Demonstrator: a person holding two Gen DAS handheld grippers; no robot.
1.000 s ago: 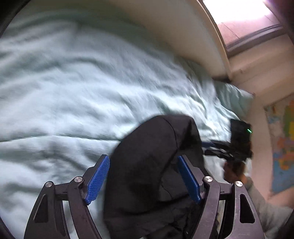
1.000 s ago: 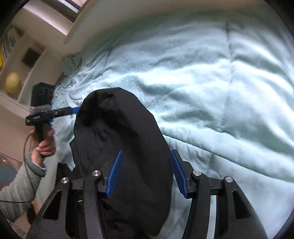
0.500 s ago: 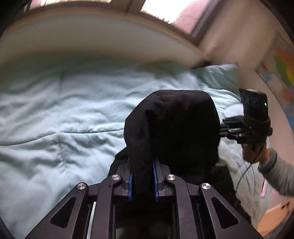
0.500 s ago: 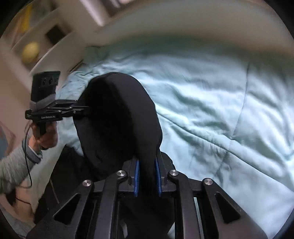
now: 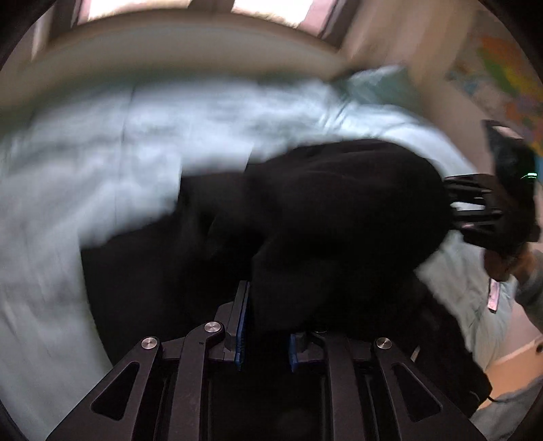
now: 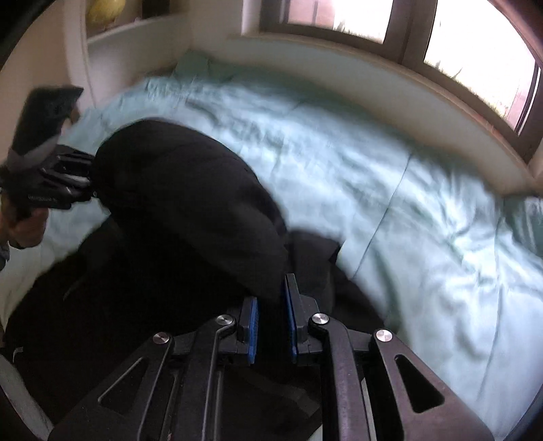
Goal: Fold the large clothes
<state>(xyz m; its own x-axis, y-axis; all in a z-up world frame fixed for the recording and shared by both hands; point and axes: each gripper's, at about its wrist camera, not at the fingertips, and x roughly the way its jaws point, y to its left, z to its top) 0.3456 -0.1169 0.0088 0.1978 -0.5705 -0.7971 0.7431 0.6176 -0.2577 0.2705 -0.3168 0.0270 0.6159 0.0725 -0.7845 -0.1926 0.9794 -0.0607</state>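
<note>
A large black garment (image 5: 339, 210) hangs bunched between both grippers over a pale green bed cover (image 5: 101, 152). In the left wrist view my left gripper (image 5: 266, 315) has a fold of the black cloth between its blue pads, and its jaws are opening slightly. The right gripper (image 5: 448, 203) holds the far end of the garment at the right. In the right wrist view my right gripper (image 6: 271, 298) is shut on another fold of the garment (image 6: 190, 203). The left gripper (image 6: 90, 181) grips its far edge. The lower cloth trails on the bed cover (image 6: 407, 220).
A padded ledge (image 6: 373, 91) and a window (image 6: 475, 44) run along the far side of the bed. A pillow (image 5: 380, 84) lies at the corner, a coloured map (image 5: 502, 71) hangs on the wall, and a shelf (image 6: 112, 30) holds a yellow ball. A grey sleeve (image 5: 529, 288) shows at the right.
Both grippers stood open around the garment a second ago and have since shut on it. They have lifted it, and both views swung toward the window. The picture is now motion-blurred.
</note>
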